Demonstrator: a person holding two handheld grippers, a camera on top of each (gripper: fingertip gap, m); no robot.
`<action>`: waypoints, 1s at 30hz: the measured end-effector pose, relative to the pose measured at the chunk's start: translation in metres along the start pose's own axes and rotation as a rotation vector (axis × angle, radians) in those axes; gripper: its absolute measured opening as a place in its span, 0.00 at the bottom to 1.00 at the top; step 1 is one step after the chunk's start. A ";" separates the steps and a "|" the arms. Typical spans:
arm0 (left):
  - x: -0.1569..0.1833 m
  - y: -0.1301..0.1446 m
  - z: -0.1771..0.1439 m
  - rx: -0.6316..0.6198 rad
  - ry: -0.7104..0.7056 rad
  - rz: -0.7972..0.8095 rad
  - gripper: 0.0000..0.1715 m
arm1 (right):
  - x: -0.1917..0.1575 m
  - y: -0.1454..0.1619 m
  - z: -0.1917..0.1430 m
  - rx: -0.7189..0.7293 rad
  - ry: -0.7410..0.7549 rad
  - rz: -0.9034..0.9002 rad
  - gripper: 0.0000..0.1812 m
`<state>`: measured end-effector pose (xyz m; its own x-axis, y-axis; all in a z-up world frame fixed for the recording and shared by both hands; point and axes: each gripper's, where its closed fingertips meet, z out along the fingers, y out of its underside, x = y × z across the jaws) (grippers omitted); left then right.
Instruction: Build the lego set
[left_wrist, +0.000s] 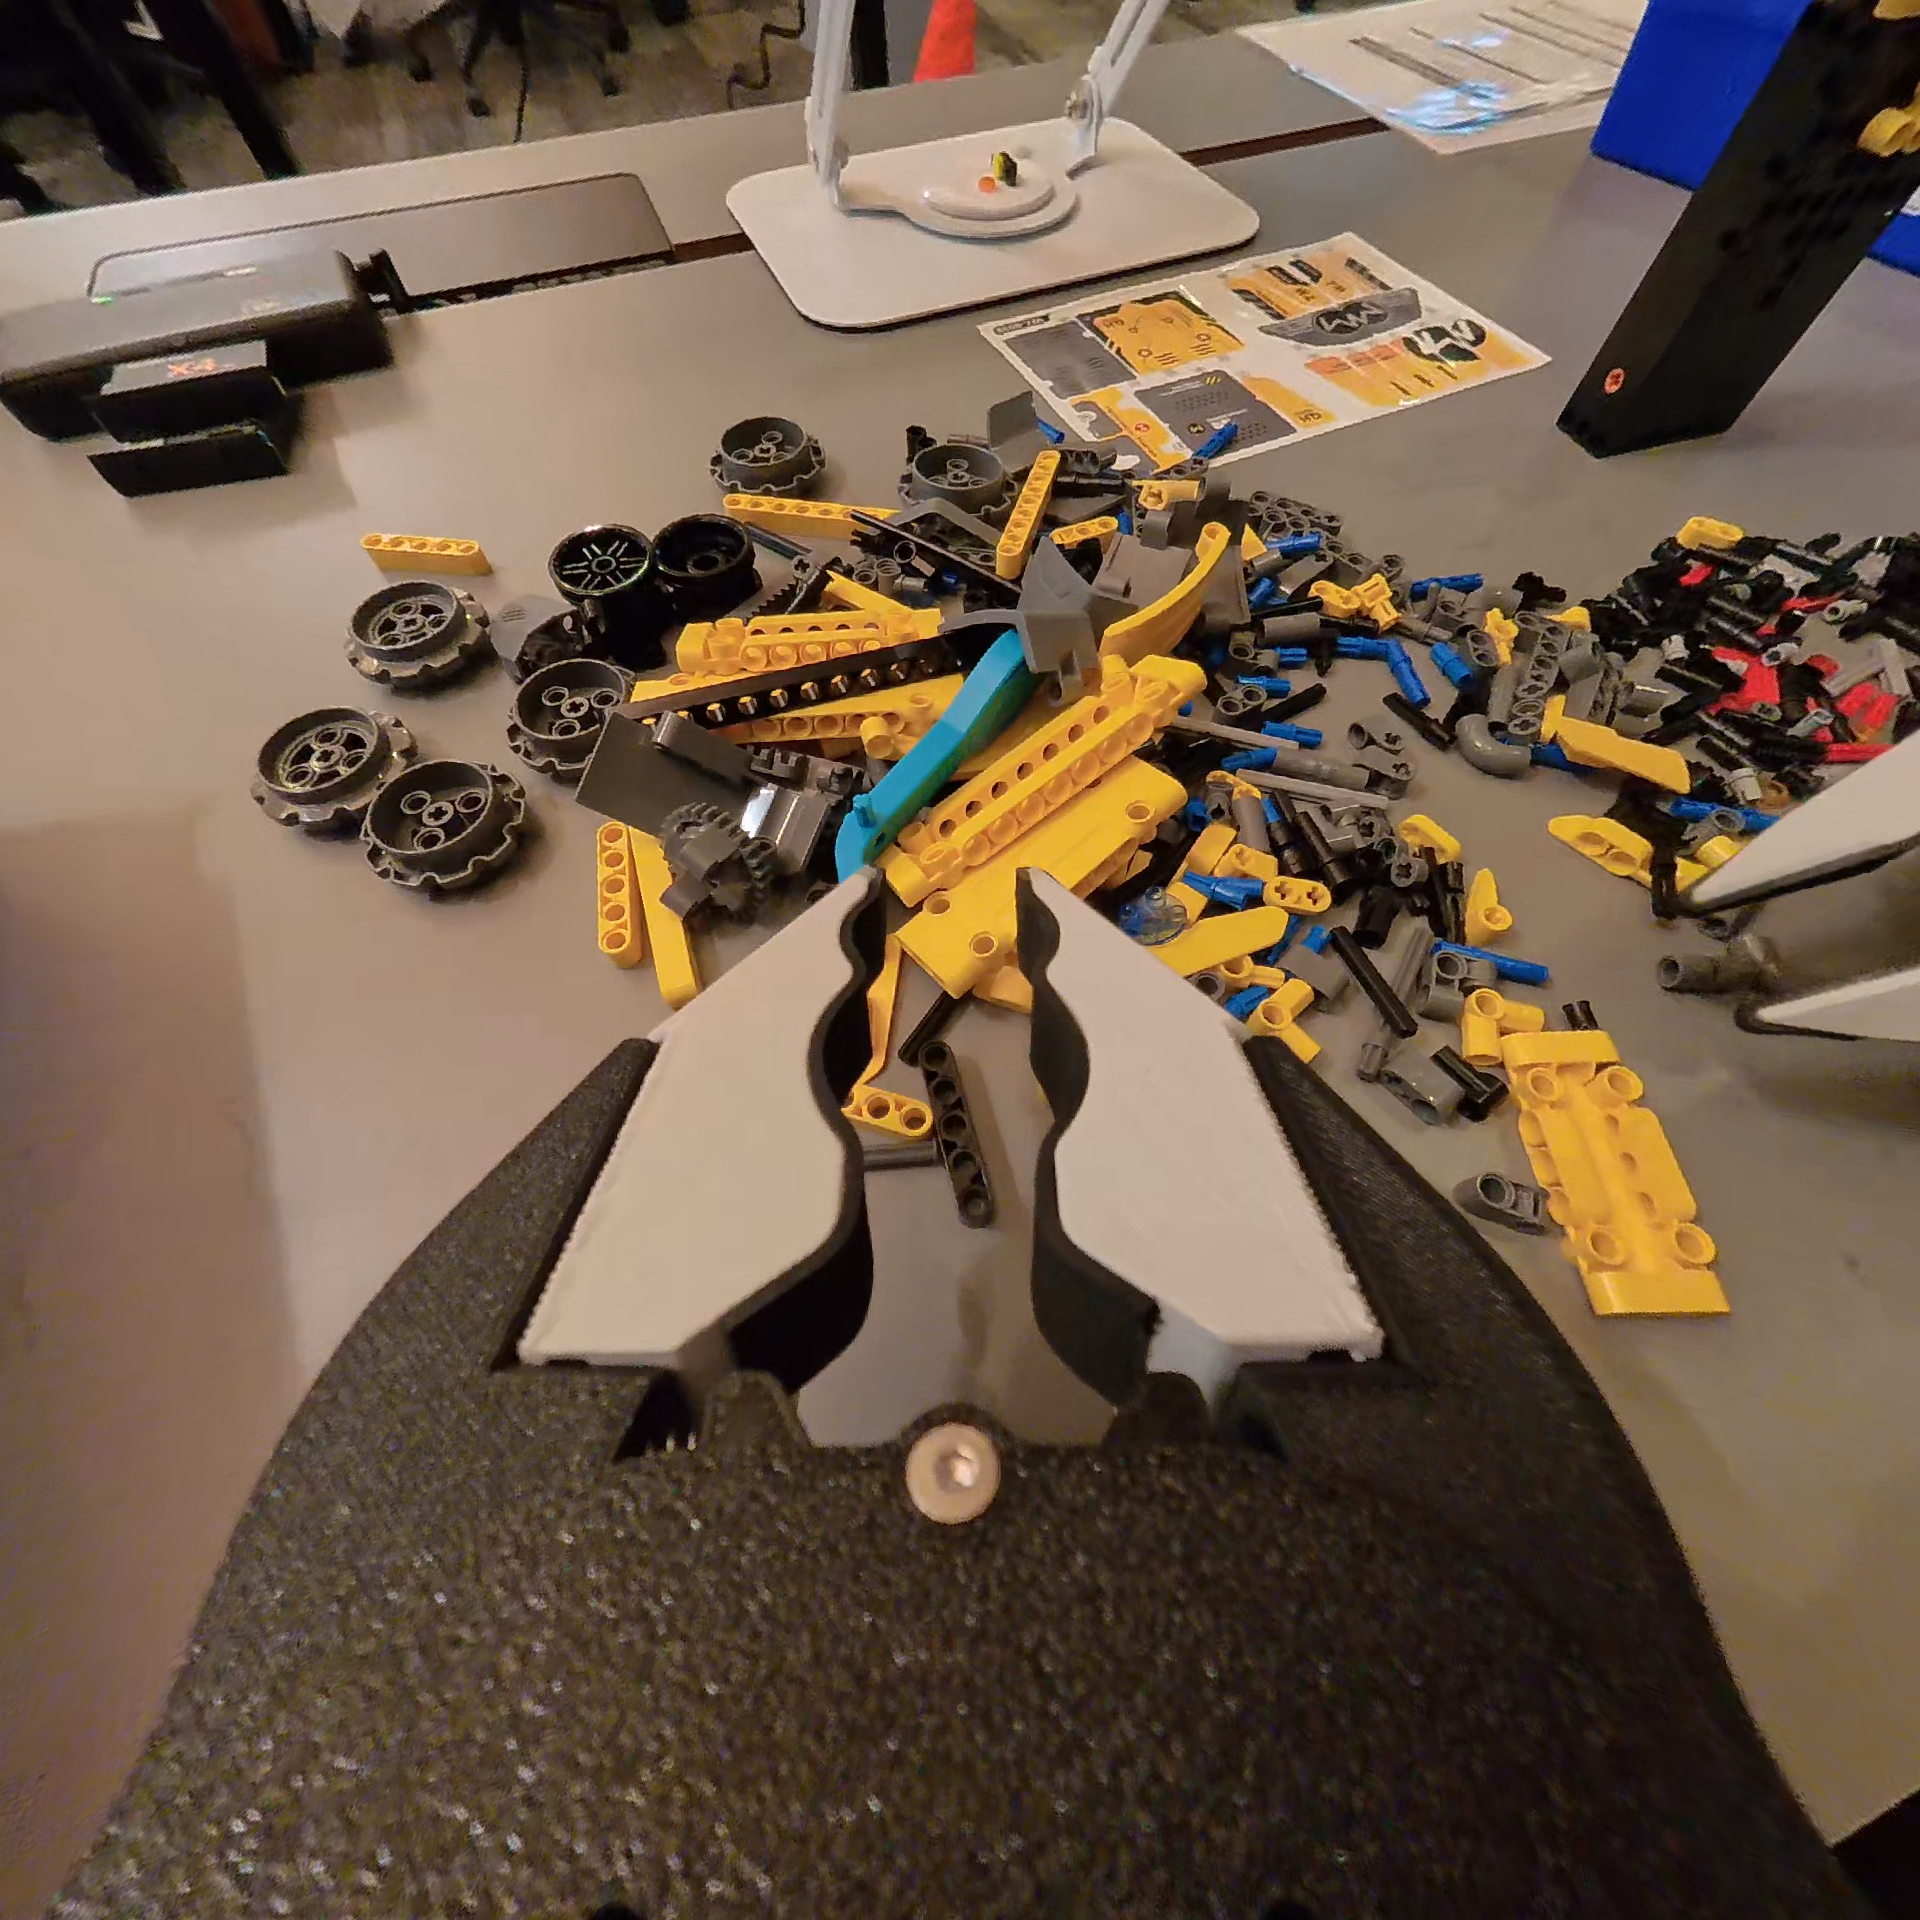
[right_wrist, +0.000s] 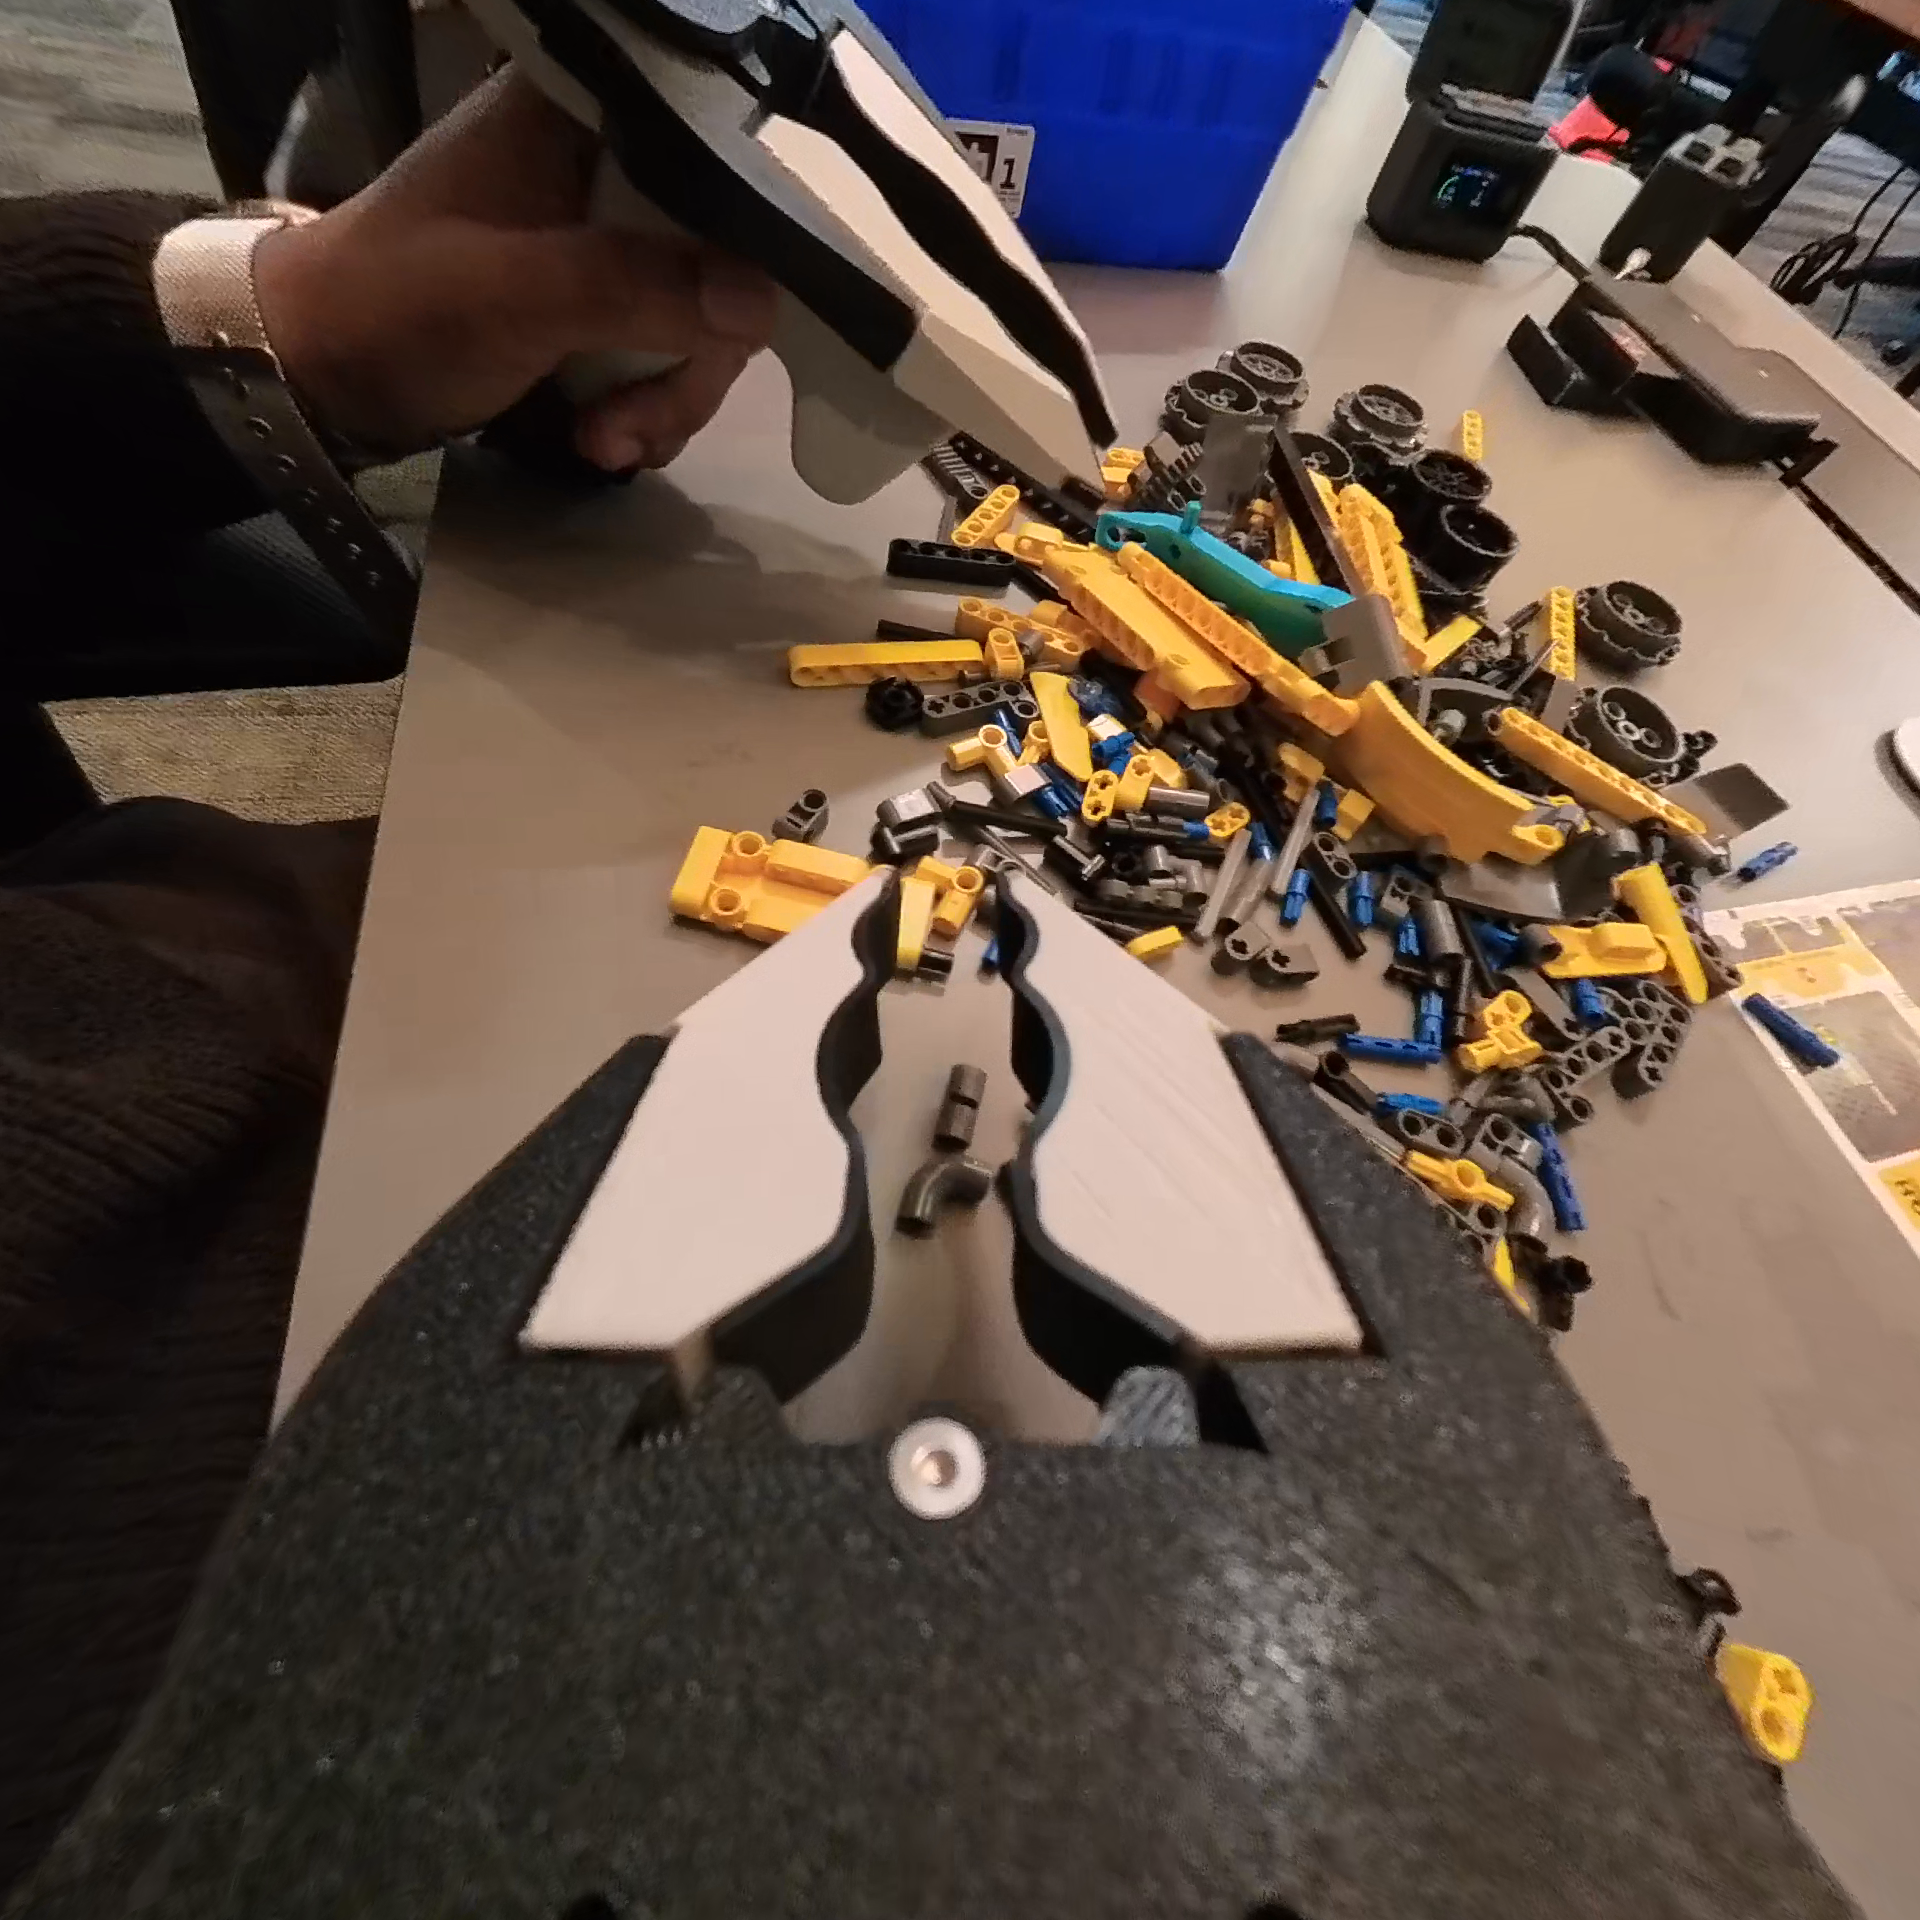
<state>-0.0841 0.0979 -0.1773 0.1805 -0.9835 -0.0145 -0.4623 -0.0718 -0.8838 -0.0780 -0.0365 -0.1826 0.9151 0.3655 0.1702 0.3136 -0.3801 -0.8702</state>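
A pile of yellow, black, grey and blue building-toy pieces (left_wrist: 1039, 748) lies on the grey table (left_wrist: 312, 1039). My left gripper (left_wrist: 951, 888) is open and empty, its tips just above long yellow beams (left_wrist: 1049, 769) beside a teal part (left_wrist: 935, 748). It also shows in the right wrist view (right_wrist: 1086, 442), held by a hand (right_wrist: 499, 312), tips by a black beam. My right gripper (right_wrist: 945, 888) is open and empty at the pile's near edge (right_wrist: 1195, 810). A small grey connector (right_wrist: 961, 1107) and a grey elbow (right_wrist: 940, 1195) lie on the table between its fingers. A flat yellow plate (right_wrist: 769, 878) lies left of its tips.
Several dark wheels (left_wrist: 436, 821) lie left of the pile. A sticker sheet (left_wrist: 1268, 343), a white stand base (left_wrist: 997, 229) and black devices (left_wrist: 187, 353) sit behind. A blue bin (right_wrist: 1122, 125) stands far back. The table edge (right_wrist: 353, 935) runs along the person's side. The tips of one gripper are about 15 cm away from the tips of the other. To reach the flat yellow plate (right_wrist: 769, 878) in a straight line is about 4 cm for my right fingers, about 12 cm for my left. My left wrist view (left_wrist: 1647, 1200) looks at it from another angle.
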 end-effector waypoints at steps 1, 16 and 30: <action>0.001 0.001 0.001 -0.005 0.002 0.002 0.14 | -0.001 0.001 0.000 -0.005 0.001 -0.008 0.10; 0.003 0.003 0.002 -0.023 0.019 0.001 0.14 | -0.009 0.000 0.002 -0.010 -0.037 -0.032 0.10; 0.003 0.004 0.003 -0.031 0.027 -0.009 0.14 | -0.012 0.006 0.006 -0.051 -0.051 -0.039 0.09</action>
<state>-0.0826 0.0957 -0.1822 0.1612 -0.9869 0.0064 -0.4874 -0.0852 -0.8690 -0.0885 -0.0377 -0.1924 0.8880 0.4237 0.1788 0.3630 -0.4072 -0.8381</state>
